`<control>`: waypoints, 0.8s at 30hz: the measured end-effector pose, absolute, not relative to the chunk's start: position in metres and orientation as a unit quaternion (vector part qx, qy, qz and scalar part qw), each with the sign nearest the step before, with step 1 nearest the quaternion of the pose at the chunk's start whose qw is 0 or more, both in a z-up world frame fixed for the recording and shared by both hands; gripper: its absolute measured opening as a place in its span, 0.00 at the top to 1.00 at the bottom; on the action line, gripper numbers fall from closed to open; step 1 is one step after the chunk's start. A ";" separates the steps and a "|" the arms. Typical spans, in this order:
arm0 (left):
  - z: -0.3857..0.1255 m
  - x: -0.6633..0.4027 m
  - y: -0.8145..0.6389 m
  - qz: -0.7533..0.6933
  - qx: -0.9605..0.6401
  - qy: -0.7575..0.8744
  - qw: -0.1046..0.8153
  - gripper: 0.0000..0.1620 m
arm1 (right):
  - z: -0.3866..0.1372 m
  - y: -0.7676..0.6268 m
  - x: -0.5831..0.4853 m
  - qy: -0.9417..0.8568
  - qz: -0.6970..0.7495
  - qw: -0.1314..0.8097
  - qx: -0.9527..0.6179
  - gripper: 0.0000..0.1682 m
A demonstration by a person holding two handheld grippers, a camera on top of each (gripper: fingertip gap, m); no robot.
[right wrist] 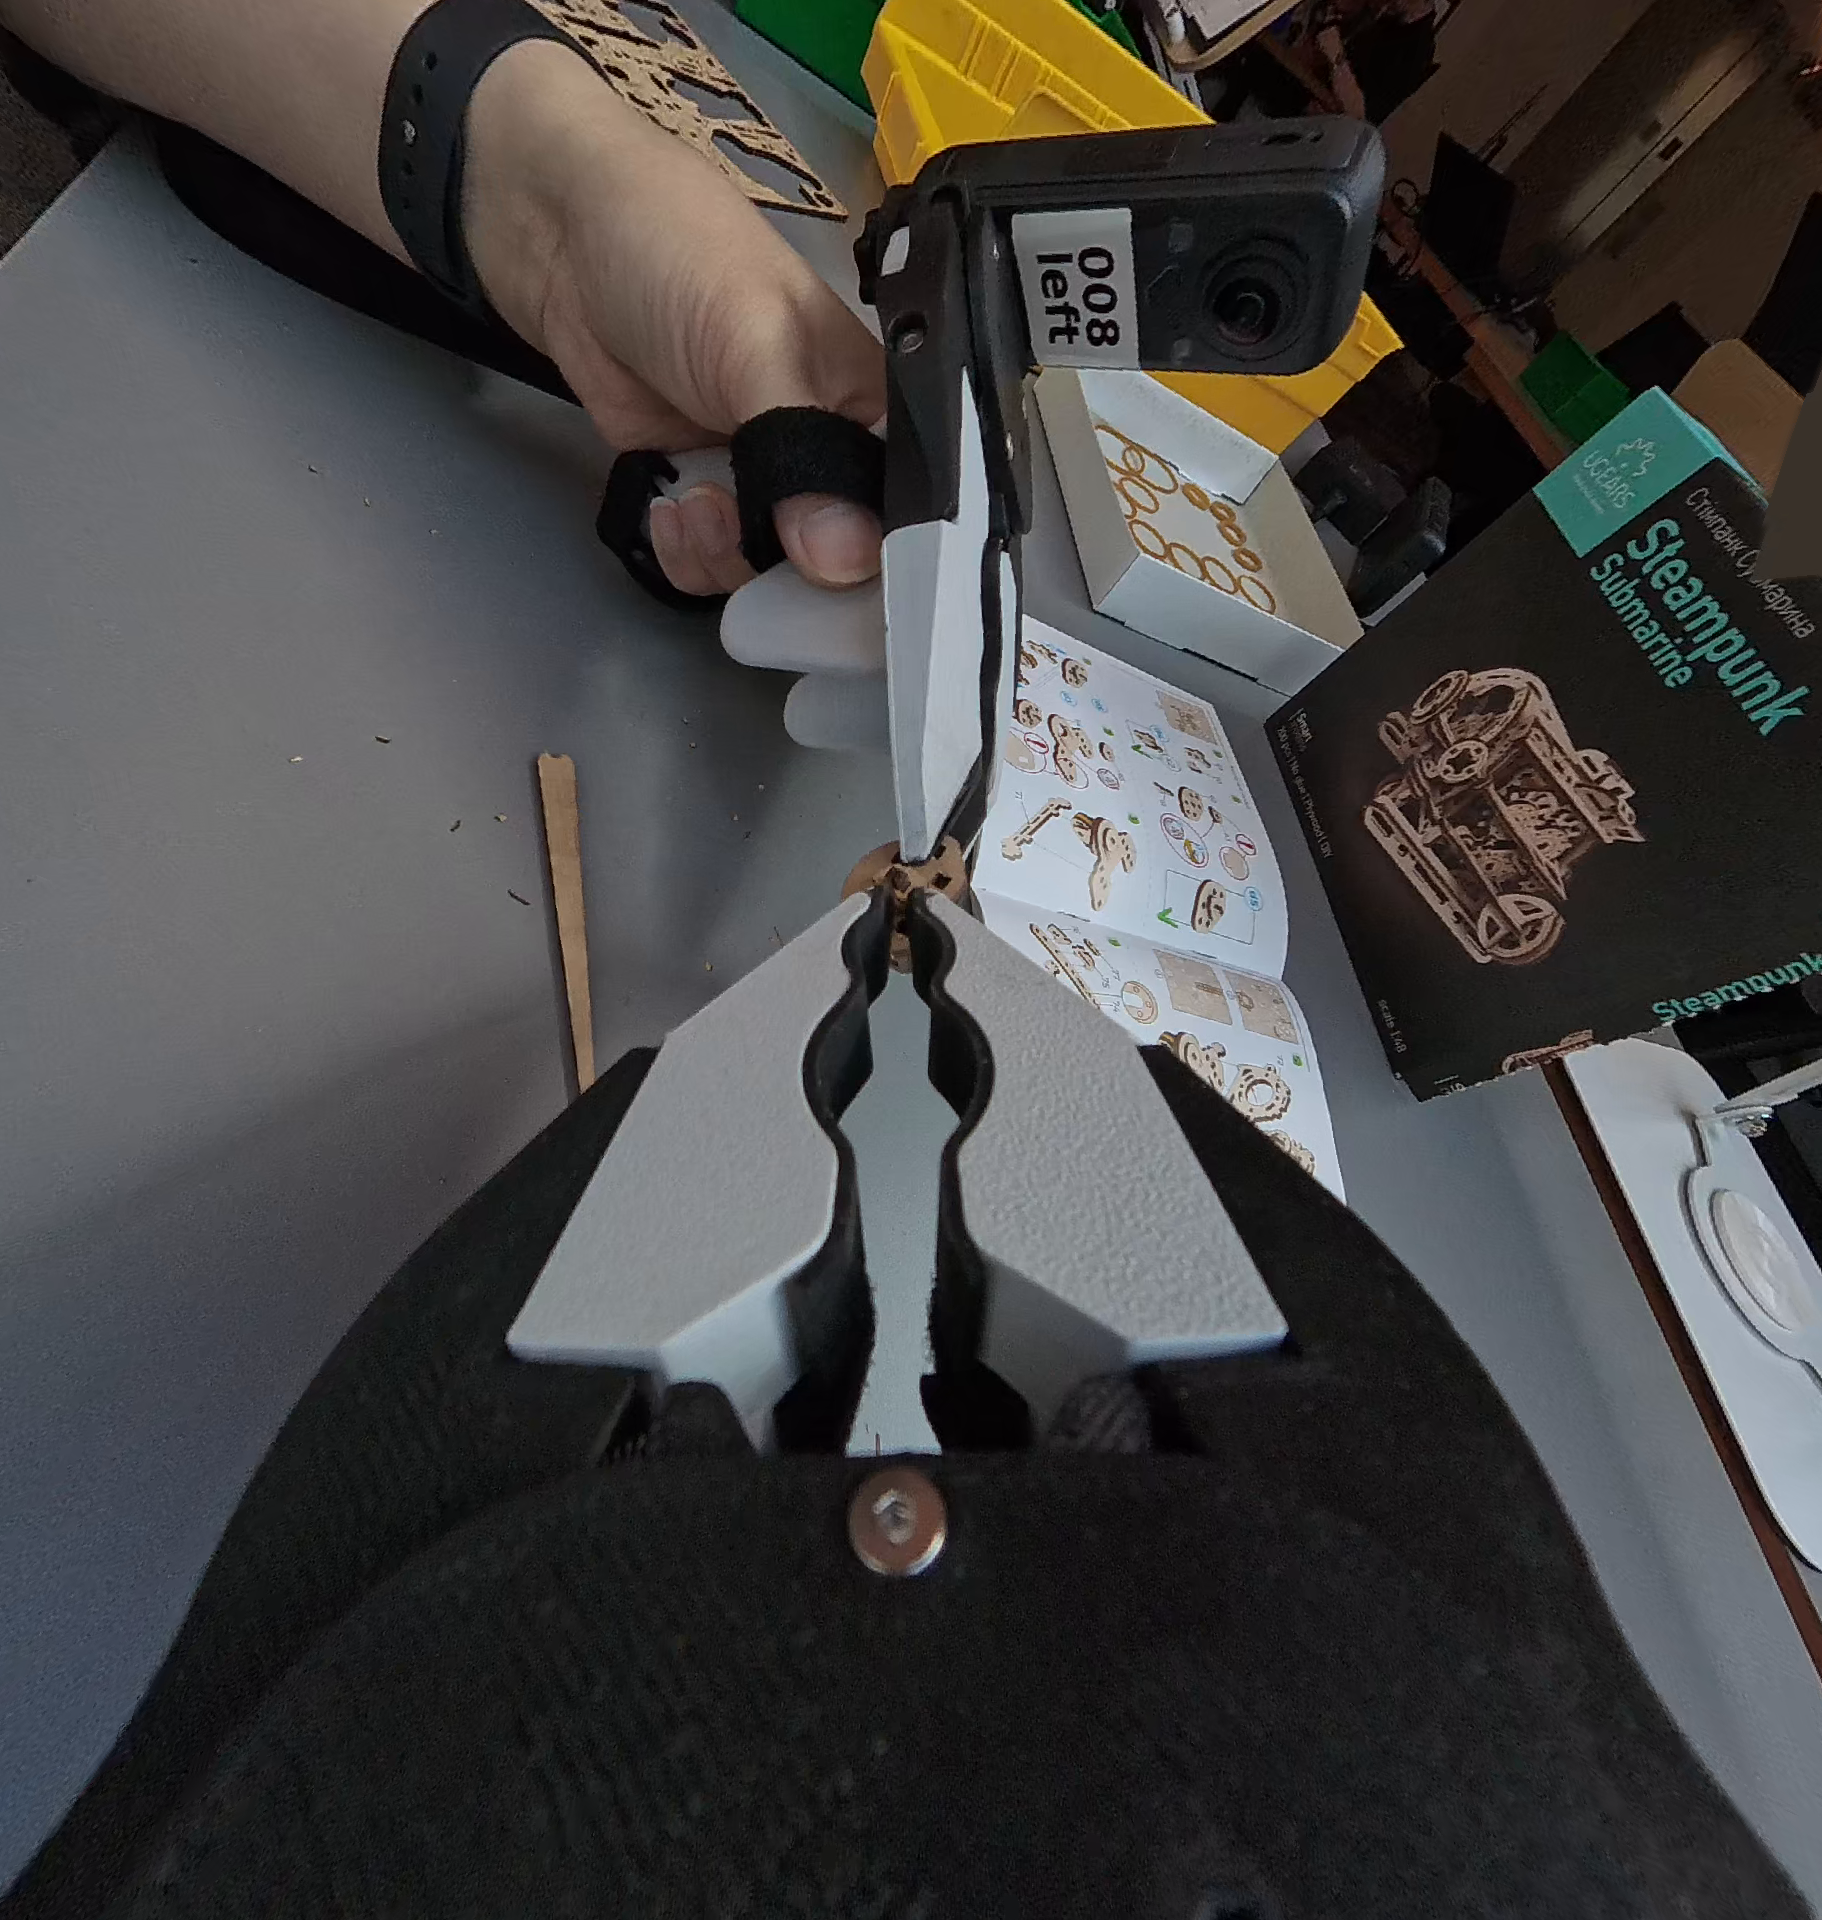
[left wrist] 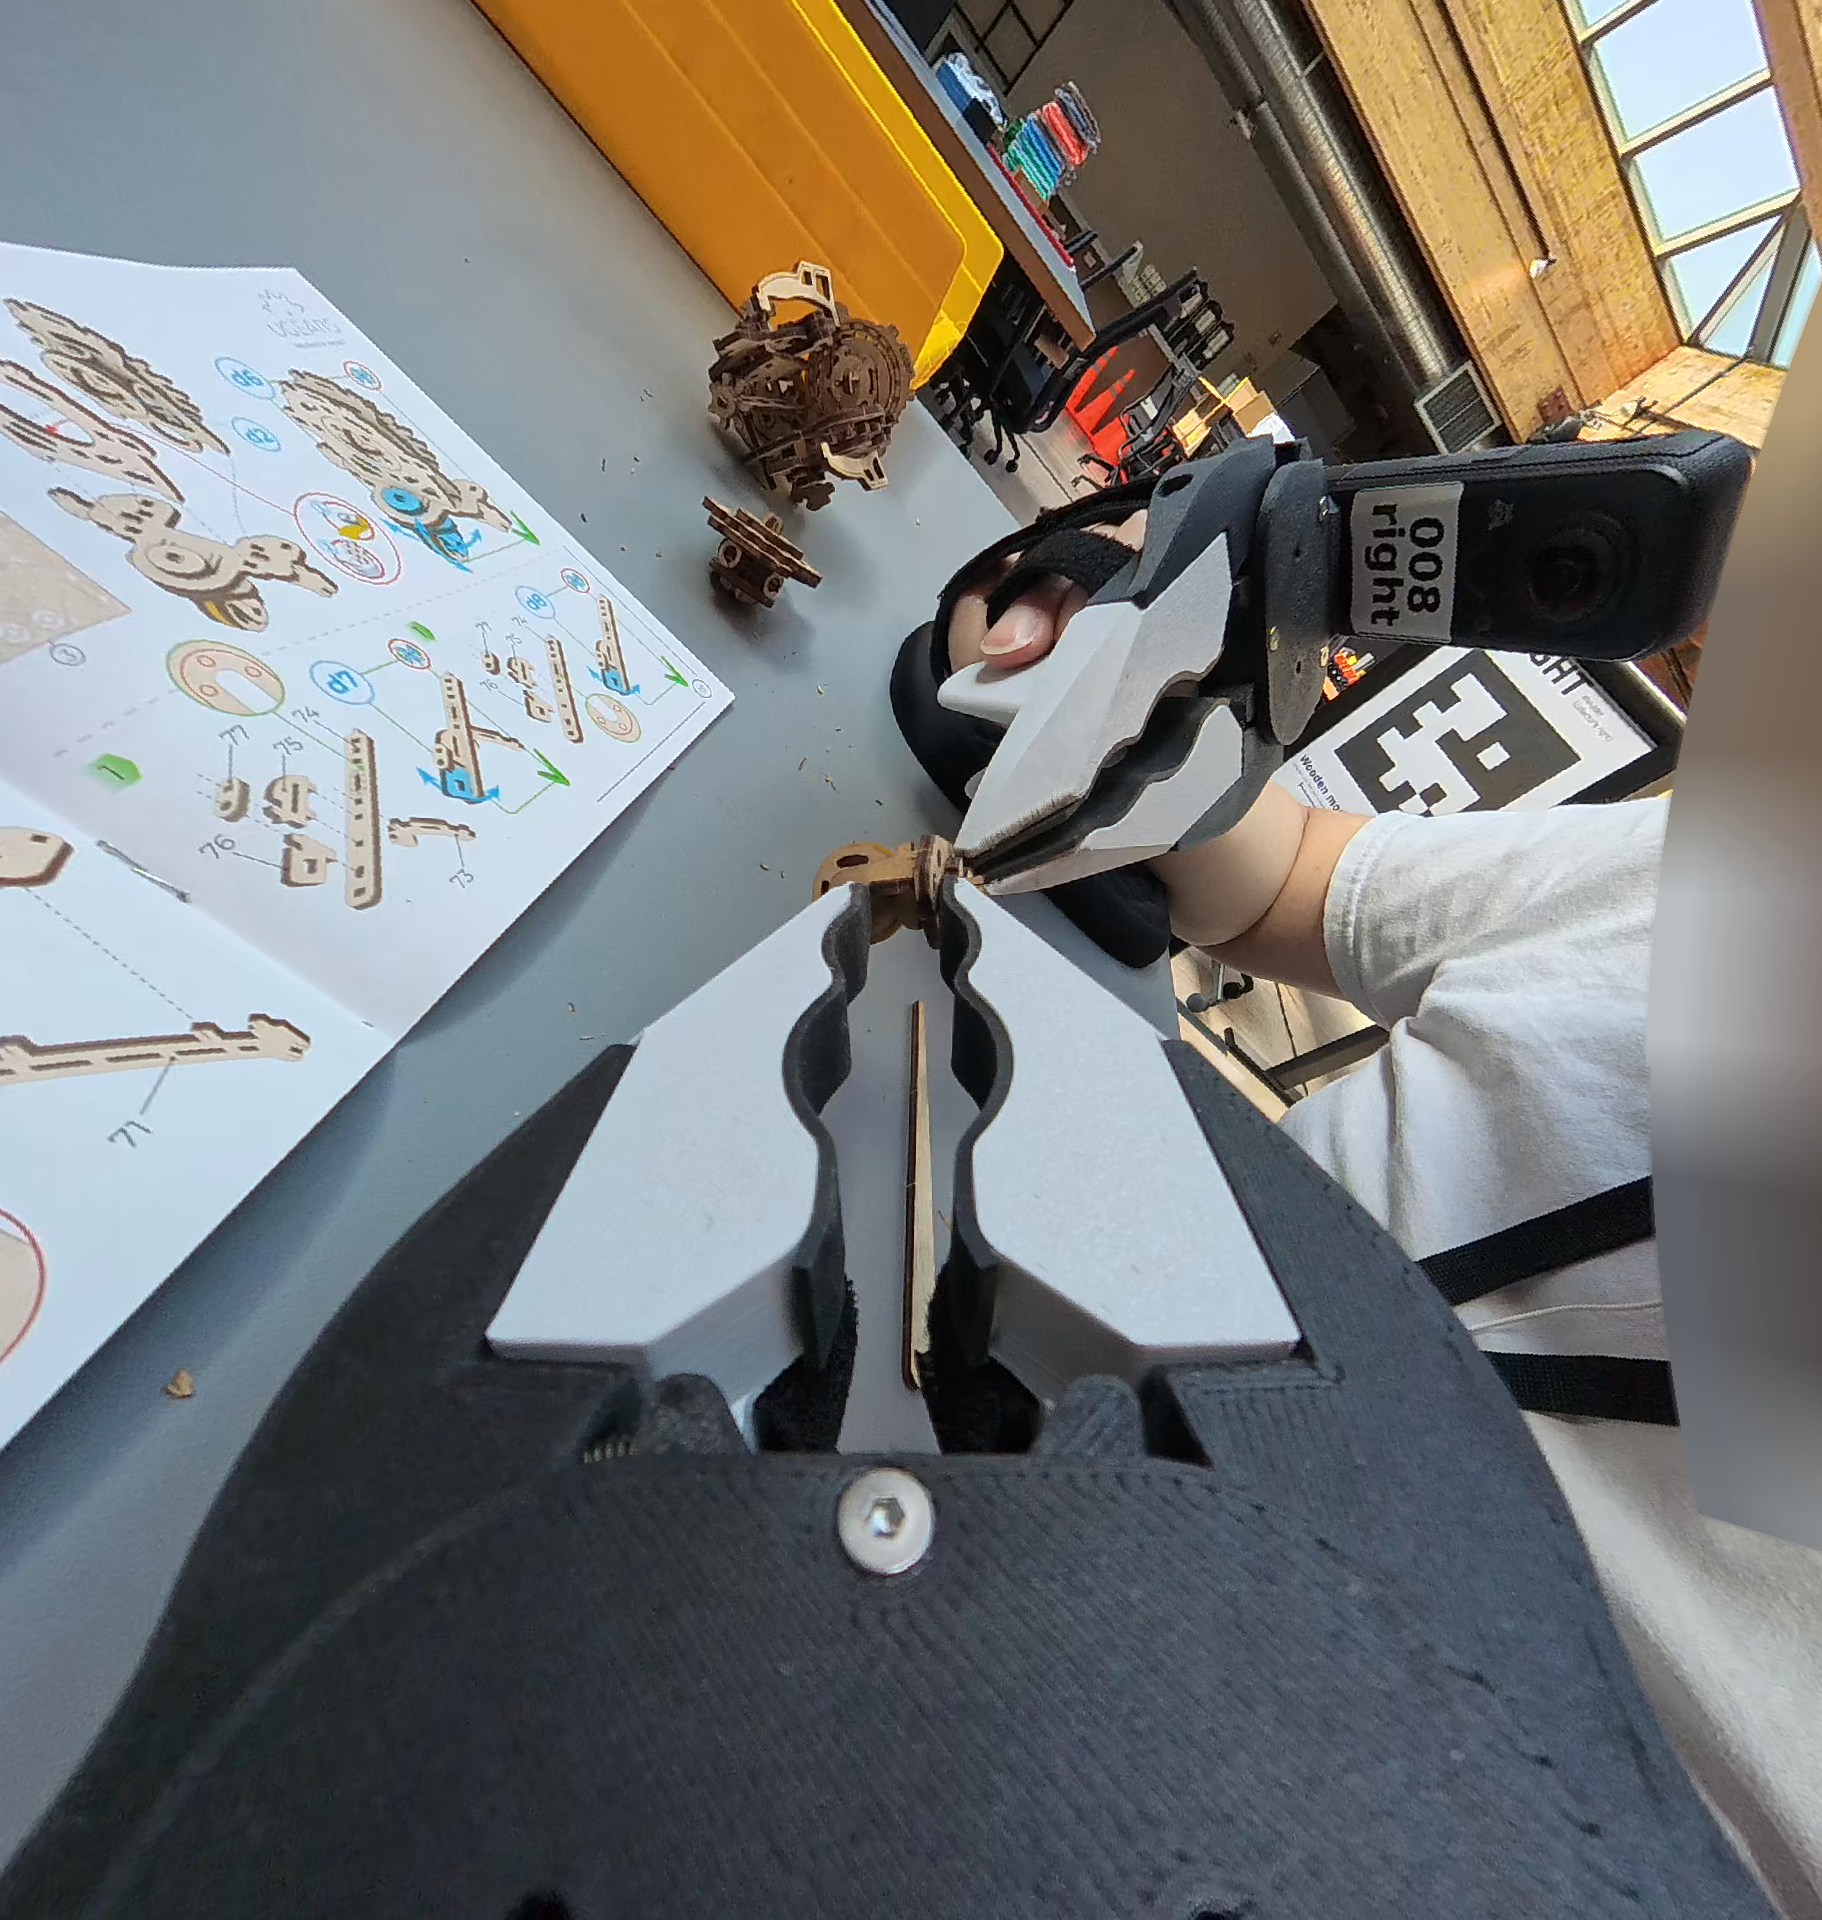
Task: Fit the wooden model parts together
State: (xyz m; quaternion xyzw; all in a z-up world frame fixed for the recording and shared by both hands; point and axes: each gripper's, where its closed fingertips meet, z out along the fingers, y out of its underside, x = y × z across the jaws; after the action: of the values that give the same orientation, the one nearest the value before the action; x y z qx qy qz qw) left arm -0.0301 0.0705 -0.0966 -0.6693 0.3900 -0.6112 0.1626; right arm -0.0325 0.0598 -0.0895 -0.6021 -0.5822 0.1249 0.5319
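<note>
A small light wooden assembly (left wrist: 881, 878), a round disc with little cross pieces, is held in the air between both grippers; it also shows in the right wrist view (right wrist: 902, 878). My left gripper (left wrist: 907, 902) is shut on it from below, and a thin wooden strip (left wrist: 917, 1195) runs edge-on between its fingers. My right gripper (left wrist: 969, 868) comes in from the right and its tips pinch the same assembly. In the right wrist view my right gripper (right wrist: 899, 916) is nearly closed on the piece, and the left gripper (right wrist: 922, 854) meets it from above.
An open instruction booklet (left wrist: 263, 675) lies left on the grey table (left wrist: 574, 260). A dark assembled model (left wrist: 808, 384), a small subassembly (left wrist: 756, 556) and yellow bins (left wrist: 782, 135) sit behind. The right wrist view shows a loose wooden stick (right wrist: 566, 914), the kit box (right wrist: 1613, 748) and a cut-out sheet (right wrist: 699, 104). My left and right fingertips are right by each other.
</note>
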 end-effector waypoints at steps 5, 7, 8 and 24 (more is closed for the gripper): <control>-0.096 -0.030 0.071 -0.611 -0.671 0.388 0.163 0.93 | -0.090 0.060 -0.033 -0.594 0.096 0.539 -0.590 1.00; -0.096 -0.030 0.071 -0.612 -0.671 0.385 0.164 0.93 | -0.089 0.061 -0.032 -0.601 0.074 0.543 -0.582 1.00; -0.095 -0.029 0.071 -0.614 -0.671 0.382 0.164 0.93 | -0.088 0.061 -0.032 -0.606 0.061 0.545 -0.576 1.00; -0.091 -0.032 0.082 -0.627 -0.676 0.345 0.175 0.93 | -0.097 0.024 -0.053 -0.634 0.189 0.489 -0.568 0.94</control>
State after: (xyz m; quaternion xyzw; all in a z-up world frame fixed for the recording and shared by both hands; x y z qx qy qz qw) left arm -0.0320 0.0817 -0.0915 -0.6761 0.3447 -0.6273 0.1746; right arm -0.0533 0.0241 -0.0972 -0.5685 -0.6344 0.1885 0.4887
